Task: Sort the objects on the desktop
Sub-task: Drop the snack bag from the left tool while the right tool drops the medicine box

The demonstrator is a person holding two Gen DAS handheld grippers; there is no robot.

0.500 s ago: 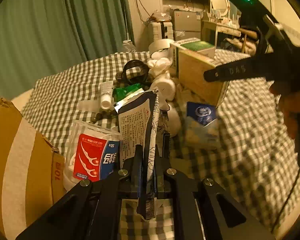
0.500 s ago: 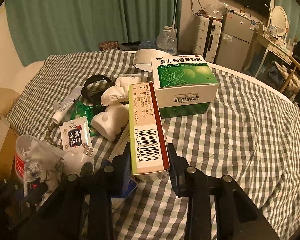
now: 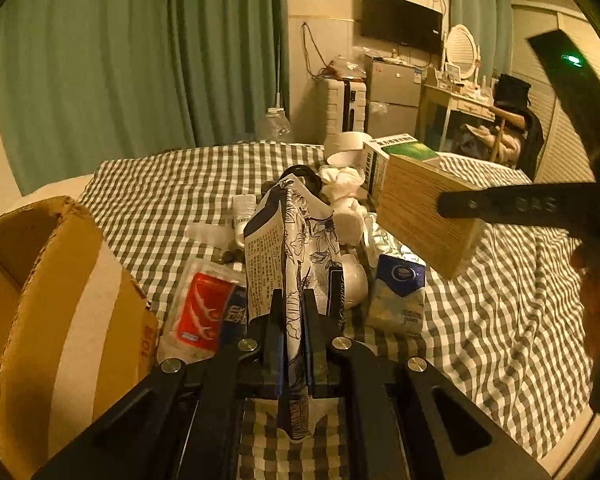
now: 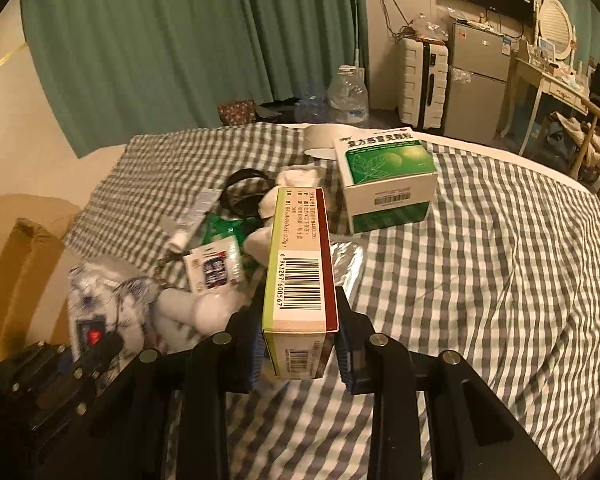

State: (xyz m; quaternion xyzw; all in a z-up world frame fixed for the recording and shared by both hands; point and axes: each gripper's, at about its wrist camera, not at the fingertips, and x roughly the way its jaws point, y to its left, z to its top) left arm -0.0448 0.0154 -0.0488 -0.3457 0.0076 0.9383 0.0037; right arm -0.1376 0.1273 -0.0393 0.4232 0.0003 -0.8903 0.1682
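Black jaws up close: the left gripper point(image 3: 294, 344) is pinched nearly flat on a floral-printed pouch point(image 3: 296, 248), which stands upright between the pads, its lower end hanging below them over the checked cloth point(image 3: 500, 320). Just to its left lies the red-labelled floss pick bag point(image 3: 198, 312), and beside that the open cardboard box point(image 3: 52, 312). To the right sits a blue tissue pack point(image 3: 398, 296). On the other side, the right gripper point(image 4: 300, 344) is clamped at a narrow gap on a long medicine box point(image 4: 300, 264), barcode side up, lifted above the cloth and pointing away down its length; from the left wrist view that same box point(image 3: 424, 216) hangs in the air at the right. Beyond it, a white-and-green medicine carton point(image 4: 388, 176) rests on the cloth, with a roll of white tape point(image 4: 320, 142) just behind. Further back: green curtains point(image 4: 180, 40), a white suitcase point(image 4: 422, 80).
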